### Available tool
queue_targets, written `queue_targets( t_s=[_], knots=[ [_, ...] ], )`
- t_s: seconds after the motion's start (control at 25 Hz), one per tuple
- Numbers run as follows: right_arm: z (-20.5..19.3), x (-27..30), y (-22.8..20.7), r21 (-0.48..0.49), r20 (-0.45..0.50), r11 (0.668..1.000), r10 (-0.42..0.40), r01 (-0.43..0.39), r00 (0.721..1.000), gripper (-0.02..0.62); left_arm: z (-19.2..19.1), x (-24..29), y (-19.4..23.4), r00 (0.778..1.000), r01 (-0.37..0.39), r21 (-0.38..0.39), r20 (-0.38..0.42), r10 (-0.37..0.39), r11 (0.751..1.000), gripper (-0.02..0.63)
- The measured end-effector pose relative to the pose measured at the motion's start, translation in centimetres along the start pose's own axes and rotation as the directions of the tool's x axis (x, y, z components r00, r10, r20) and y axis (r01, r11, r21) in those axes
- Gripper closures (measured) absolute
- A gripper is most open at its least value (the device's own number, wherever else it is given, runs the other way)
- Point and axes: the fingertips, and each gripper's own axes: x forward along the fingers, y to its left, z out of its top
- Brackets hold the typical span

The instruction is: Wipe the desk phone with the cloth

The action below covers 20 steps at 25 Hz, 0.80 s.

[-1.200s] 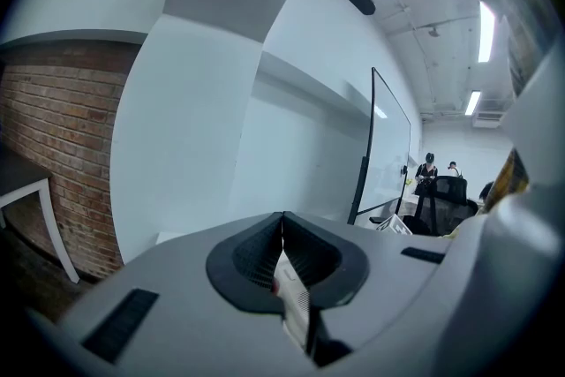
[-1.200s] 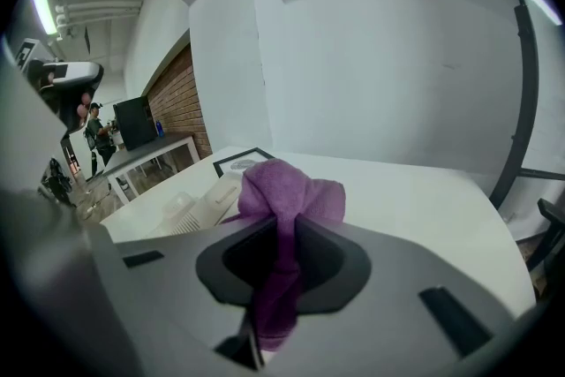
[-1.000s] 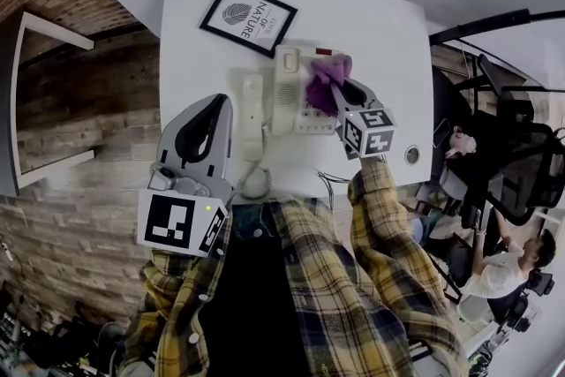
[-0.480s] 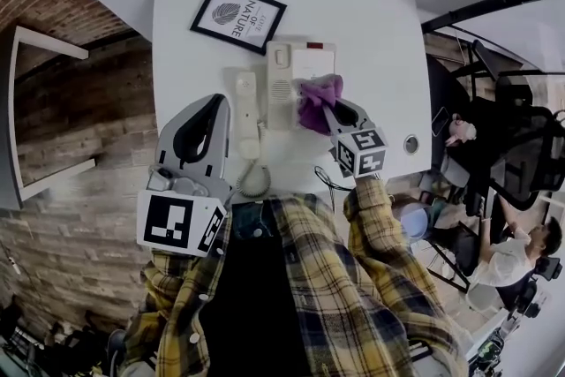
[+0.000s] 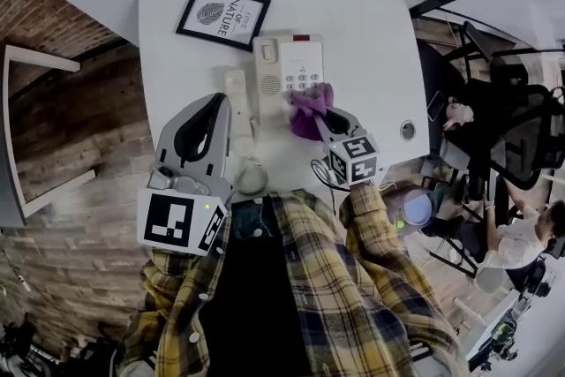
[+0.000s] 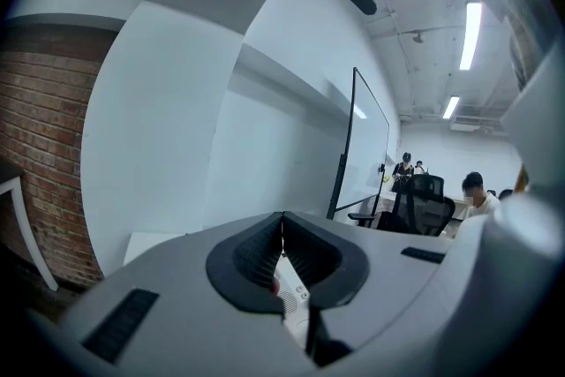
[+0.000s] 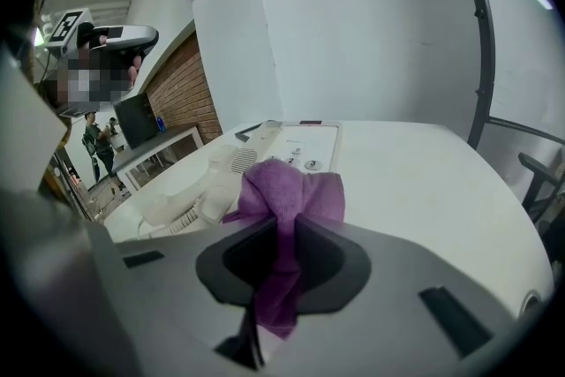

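Observation:
A cream desk phone [image 5: 291,75] lies on the white table [image 5: 371,40], its handset [image 5: 235,106] off the cradle at its left with a coiled cord [image 5: 252,181]. My right gripper [image 5: 311,112] is shut on a purple cloth [image 5: 309,109], which rests at the phone's near end over the lower keypad. In the right gripper view the cloth [image 7: 287,194] bunches out of the jaws in front of the phone [image 7: 305,146] and handset [image 7: 185,185]. My left gripper [image 5: 214,101] is held up near the body, left of the handset, jaws shut on nothing [image 6: 282,221].
A framed "Nature" print [image 5: 222,15] lies at the table's far left. A round grommet [image 5: 407,130] sits near the right edge. Brick wall and a white shelf [image 5: 35,66] stand left. Office chairs and people [image 5: 521,234] are at the right.
The right gripper has drawn the cloth down the phone toward me, from its upper part to its near end. The left gripper has stayed put.

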Motion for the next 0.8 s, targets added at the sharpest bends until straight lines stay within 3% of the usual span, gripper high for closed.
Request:
queue_targets(
  t_s=[0.6, 0.8],
  knots=[
    [-2.4, -1.4, 1.0, 0.073, -0.035, 0.997, 0.002, 0.000, 0.999, 0.535, 0.2, -0.3, -0.6, 1.000, 0.026, 0.008, 0.008, -0.026, 1.000, 0.592],
    [-1.3, -2.3, 1.2, 0.080, -0.014, 0.997, 0.005, -0.003, 1.000, 0.535, 0.4, -0.8, -0.2, 1.000, 0.009, 0.010, 0.019, -0.009, 1.000, 0.592]
  ],
)
